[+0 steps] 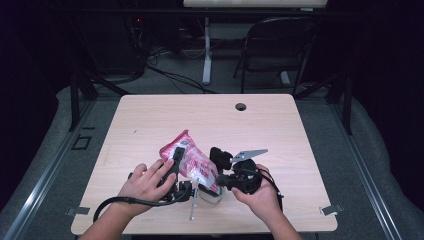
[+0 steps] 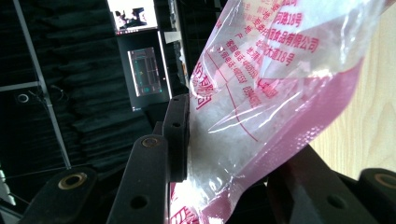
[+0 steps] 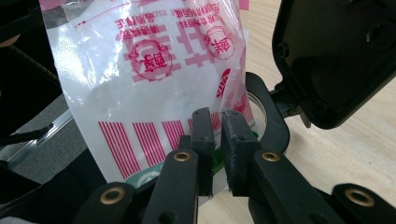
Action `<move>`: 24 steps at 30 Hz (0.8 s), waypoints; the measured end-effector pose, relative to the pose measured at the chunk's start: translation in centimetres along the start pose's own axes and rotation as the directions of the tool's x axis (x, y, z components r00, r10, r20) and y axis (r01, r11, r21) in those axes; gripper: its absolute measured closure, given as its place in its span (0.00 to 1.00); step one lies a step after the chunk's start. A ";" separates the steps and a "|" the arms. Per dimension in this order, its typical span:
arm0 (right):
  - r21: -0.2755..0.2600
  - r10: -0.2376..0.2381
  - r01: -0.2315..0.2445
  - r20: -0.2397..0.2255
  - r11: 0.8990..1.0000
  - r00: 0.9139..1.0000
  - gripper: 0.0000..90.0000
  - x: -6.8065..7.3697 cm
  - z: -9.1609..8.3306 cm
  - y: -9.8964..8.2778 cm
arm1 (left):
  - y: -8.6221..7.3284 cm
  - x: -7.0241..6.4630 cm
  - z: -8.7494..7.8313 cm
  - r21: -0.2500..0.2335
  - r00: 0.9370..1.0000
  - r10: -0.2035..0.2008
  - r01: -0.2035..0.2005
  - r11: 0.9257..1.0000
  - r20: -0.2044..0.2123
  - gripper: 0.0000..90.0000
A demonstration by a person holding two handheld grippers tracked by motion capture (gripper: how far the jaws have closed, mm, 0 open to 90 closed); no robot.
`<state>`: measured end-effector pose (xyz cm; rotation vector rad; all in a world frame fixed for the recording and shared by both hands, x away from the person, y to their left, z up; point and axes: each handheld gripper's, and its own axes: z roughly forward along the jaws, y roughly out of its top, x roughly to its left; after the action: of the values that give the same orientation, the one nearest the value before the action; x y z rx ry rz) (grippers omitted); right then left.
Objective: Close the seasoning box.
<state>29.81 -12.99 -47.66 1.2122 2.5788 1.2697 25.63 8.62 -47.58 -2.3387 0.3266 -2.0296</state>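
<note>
A clear and pink plastic bag (image 1: 191, 159) with red print holds white grains and is lifted at a tilt over the near part of the wooden table (image 1: 280, 130). My left gripper (image 1: 190, 167) is shut on the bag (image 2: 261, 93), with one pad (image 2: 179, 135) pressed flat against its side. My right gripper (image 1: 216, 181) comes in from the right at the bag's lower end. Its pads (image 3: 201, 135) stand almost together, pinching the striped bottom edge of the bag (image 3: 140, 79). The left gripper's black body (image 3: 336, 60) looms close by.
The table has a cable hole (image 1: 241, 106) near its far edge. Behind the table stand a black folding chair (image 1: 280, 45) and a white desk leg (image 1: 207, 50). A cable (image 1: 125, 201) trails from the left gripper along the near edge.
</note>
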 end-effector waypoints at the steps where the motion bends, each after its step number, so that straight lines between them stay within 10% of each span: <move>1: 0.002 -0.001 0.001 0.002 1.000 1.000 0.93 0.0 0.0 0.0 | 0.0 0.0 0.0 -0.001 1.000 0.000 0.000 1.000 -0.002 0.76; 24: -0.036 0.005 -0.005 0.010 0.999 1.000 0.87 0.2 -1.0 -0.3 | -0.2 -0.5 -0.2 0.018 1.000 0.005 -0.006 1.000 0.024 0.78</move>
<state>29.16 -13.67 -47.17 1.2164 2.5364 1.3015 25.42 8.89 -47.99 -2.3470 0.3128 -1.9921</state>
